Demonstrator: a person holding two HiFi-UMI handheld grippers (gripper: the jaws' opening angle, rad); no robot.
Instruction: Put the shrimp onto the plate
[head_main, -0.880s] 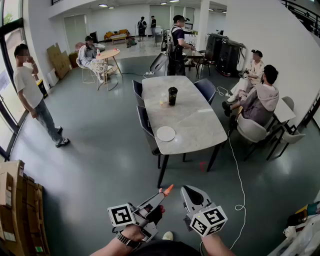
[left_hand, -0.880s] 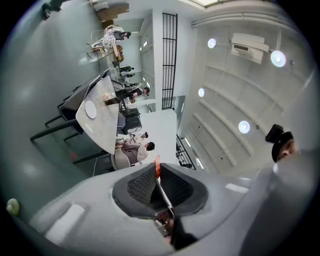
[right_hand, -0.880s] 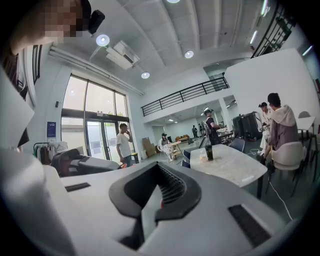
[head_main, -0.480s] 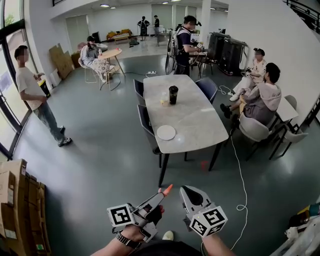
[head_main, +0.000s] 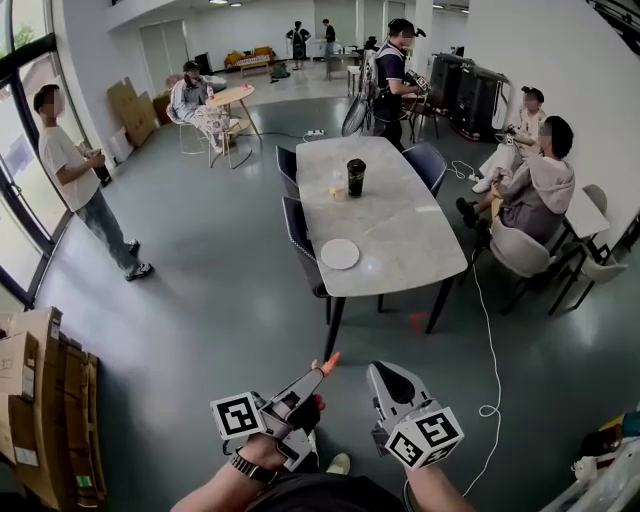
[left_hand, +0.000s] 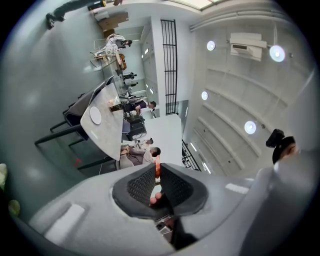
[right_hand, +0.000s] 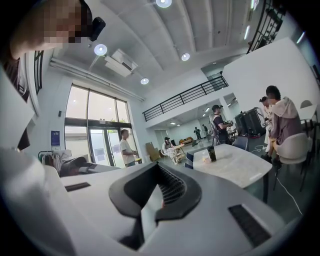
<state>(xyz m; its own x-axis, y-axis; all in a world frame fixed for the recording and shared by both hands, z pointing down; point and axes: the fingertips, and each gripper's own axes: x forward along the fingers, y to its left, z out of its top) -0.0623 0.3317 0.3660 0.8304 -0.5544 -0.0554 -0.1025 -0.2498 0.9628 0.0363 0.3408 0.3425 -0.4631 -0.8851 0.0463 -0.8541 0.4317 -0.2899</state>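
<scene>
The orange shrimp (head_main: 329, 362) sticks out past the tip of my left gripper (head_main: 320, 370), whose jaws are shut on it. In the left gripper view the shrimp (left_hand: 157, 169) is pinched between the dark ribbed pads (left_hand: 140, 186). My right gripper (head_main: 379, 373) hangs beside it, shut with nothing in it; its pads (right_hand: 172, 187) meet. Both are held low over the floor, well short of the table. The white round plate (head_main: 340, 254) lies near the front end of the grey stone table (head_main: 400, 220), and it also shows far off in the left gripper view as the plate (left_hand: 95, 115).
A dark cup (head_main: 356, 177) and a small pale object stand farther back on the table. Dark chairs (head_main: 299, 228) line its left side, and seated people (head_main: 535, 190) are at its right. A white cable (head_main: 487, 340) trails on the floor. Cardboard boxes (head_main: 45, 400) are stacked at the left.
The table and plate have drawn slightly nearer and shifted right in view. The standing person at the far end has stepped right. Both grippers keep their pose, shrimp still held.
</scene>
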